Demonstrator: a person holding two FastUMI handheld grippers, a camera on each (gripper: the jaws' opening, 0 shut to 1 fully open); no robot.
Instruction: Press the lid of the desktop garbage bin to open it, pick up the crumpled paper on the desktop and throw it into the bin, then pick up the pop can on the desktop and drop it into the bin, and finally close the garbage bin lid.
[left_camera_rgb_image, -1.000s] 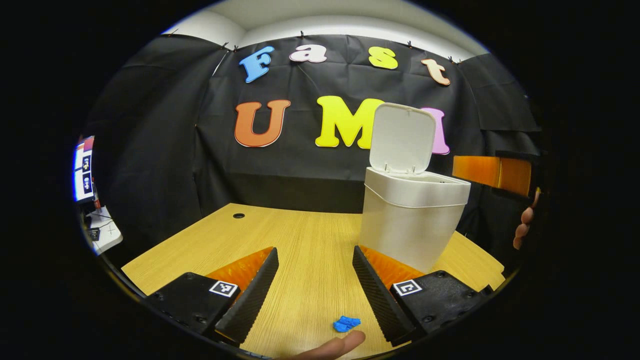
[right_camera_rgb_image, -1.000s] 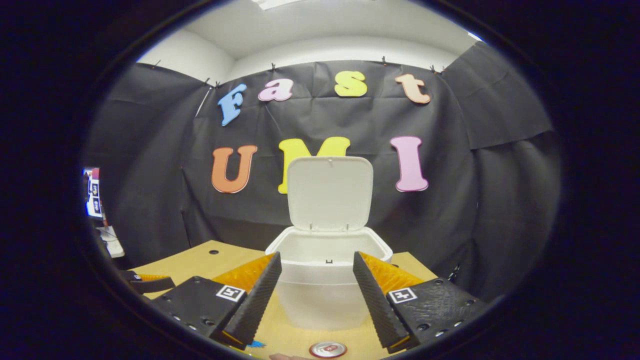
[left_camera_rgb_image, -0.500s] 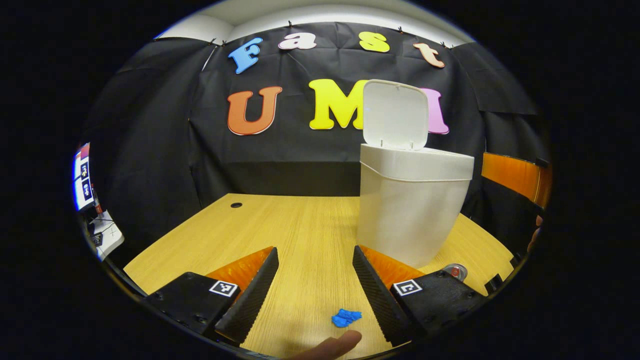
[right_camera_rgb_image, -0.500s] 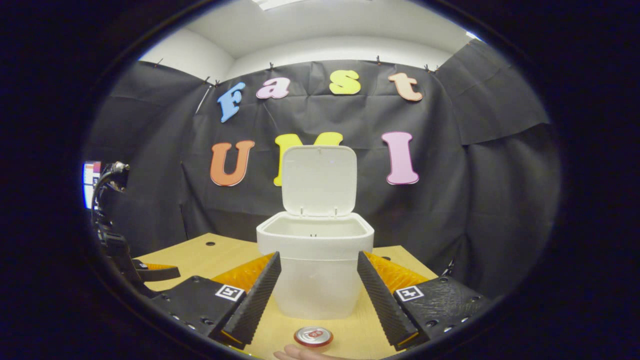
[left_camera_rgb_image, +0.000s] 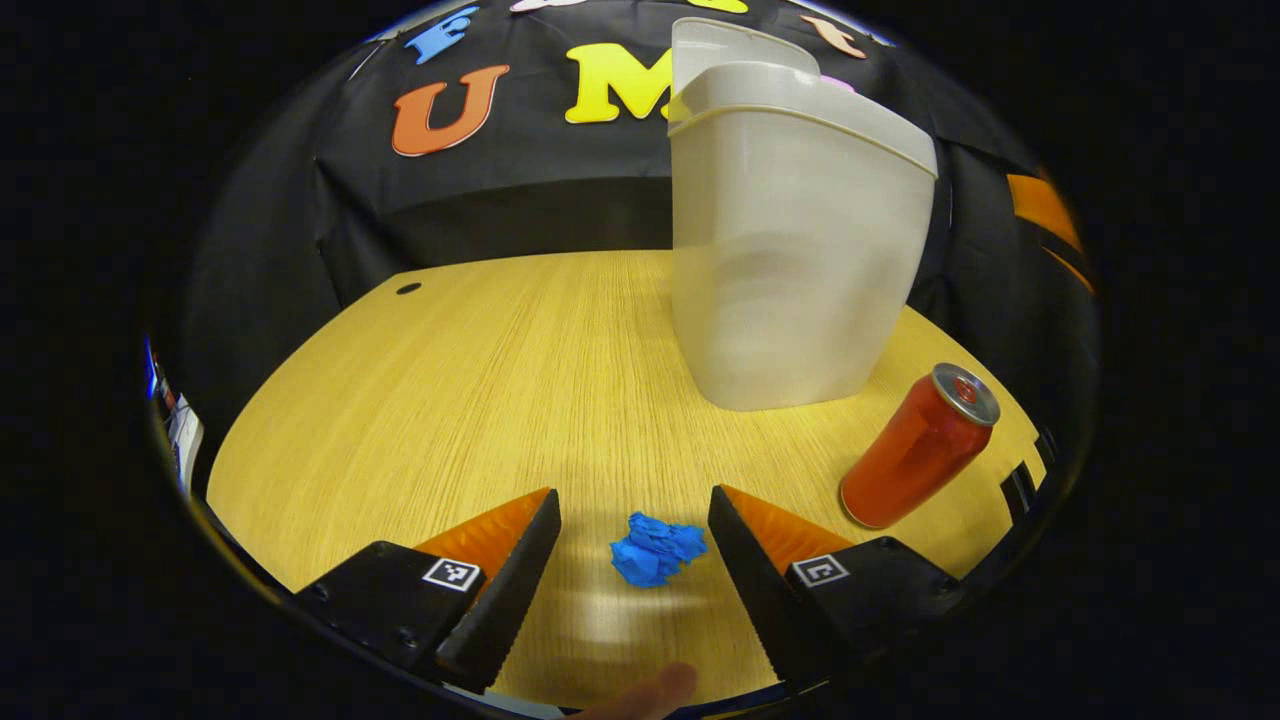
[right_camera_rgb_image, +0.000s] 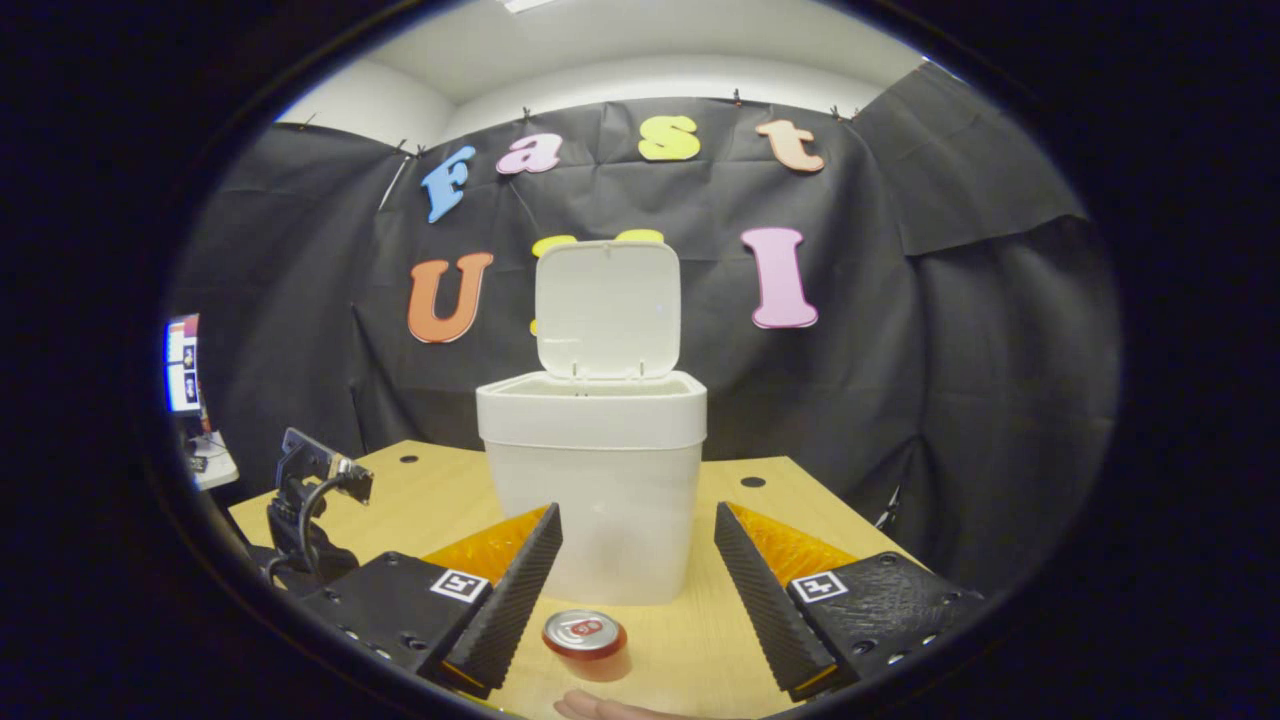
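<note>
Both claws open, low over the desk (left_camera_rgb_image: 430, 400).
Left gripper (left_camera_rgb_image: 632, 590) spread w/ blue paper wad (left_camera_rgb_image: 655, 549) between its fingers, apparently untouched; right gripper (right_camera_rgb_image: 637, 598) spread over the can (right_camera_rgb_image: 586, 640), standing upright, top up; bin (right_camera_rgb_image: 592, 490) behind, lid (right_camera_rgb_image: 607, 307) up.

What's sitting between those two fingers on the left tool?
In the left gripper view, a small blue crumpled paper ball lies on the wooden desk between them, untouched.
</note>
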